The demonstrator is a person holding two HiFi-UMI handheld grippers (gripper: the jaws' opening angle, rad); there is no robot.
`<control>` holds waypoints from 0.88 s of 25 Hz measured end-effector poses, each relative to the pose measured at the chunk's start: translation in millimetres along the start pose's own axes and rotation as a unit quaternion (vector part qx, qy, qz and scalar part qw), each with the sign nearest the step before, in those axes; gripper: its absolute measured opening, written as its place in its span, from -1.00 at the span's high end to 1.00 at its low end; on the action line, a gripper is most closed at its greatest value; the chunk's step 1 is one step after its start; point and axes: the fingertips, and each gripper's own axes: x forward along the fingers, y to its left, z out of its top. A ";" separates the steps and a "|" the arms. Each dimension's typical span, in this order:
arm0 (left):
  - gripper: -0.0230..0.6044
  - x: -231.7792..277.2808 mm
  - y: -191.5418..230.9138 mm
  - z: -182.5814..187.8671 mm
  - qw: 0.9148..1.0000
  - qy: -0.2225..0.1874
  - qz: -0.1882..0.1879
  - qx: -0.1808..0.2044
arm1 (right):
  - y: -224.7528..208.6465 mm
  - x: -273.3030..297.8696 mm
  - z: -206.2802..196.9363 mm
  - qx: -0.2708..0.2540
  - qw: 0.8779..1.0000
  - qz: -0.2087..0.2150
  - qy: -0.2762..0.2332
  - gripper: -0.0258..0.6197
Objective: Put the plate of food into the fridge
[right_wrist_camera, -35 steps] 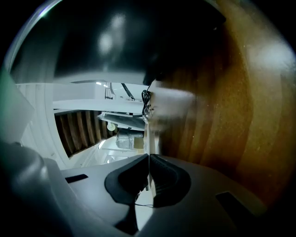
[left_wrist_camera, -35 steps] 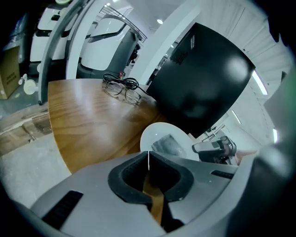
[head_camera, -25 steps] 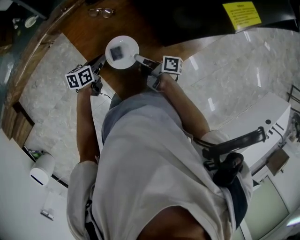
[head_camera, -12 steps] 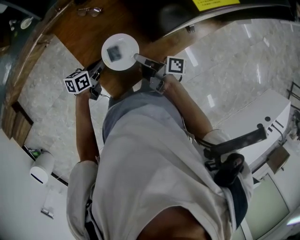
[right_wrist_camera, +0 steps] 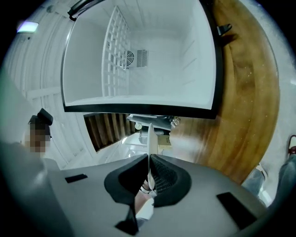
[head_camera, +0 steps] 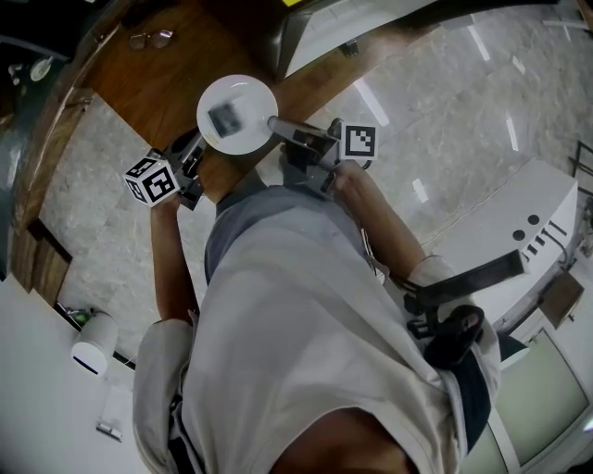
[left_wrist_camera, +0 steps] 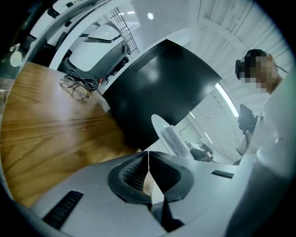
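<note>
Your right gripper (right_wrist_camera: 149, 159) has its jaws pressed onto the rim of the white plate (right_wrist_camera: 150, 132), which shows edge-on as a thin pale line running up from between the pads. From the head view, that right gripper (head_camera: 275, 123) grips the plate (head_camera: 237, 113) at its right edge, just right of frame centre near the top. The plate carries one small greyish piece of food (head_camera: 225, 118) near its middle. Your left gripper (left_wrist_camera: 148, 155) has its jaws pressed together with nothing between them. In its view the plate (left_wrist_camera: 159, 127) stands just beyond and to the right of the tips, tilted, with the pale block of food (left_wrist_camera: 176, 142) on it. From above, the left gripper (head_camera: 190, 148) sits just beside the plate's lower-left rim, and you cannot tell there whether it touches. Past the plate in the right gripper view, the open fridge (right_wrist_camera: 138, 55) fills the upper half of the frame. Its white compartment holds a wire rack (right_wrist_camera: 114, 51), with a round vent (right_wrist_camera: 126, 58) on the back wall. In the head view the fridge (head_camera: 361, 28) lies along the top edge. A wooden counter (head_camera: 157, 74) lies under the plate, with a pair of glasses (head_camera: 148, 39) at upper left.
</note>
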 end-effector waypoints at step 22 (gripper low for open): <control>0.86 126.0 -241.0 -24.7 0.988 0.062 -0.110 0.083 | 104.6 -241.6 34.1 0.001 0.998 0.023 -0.066 0.84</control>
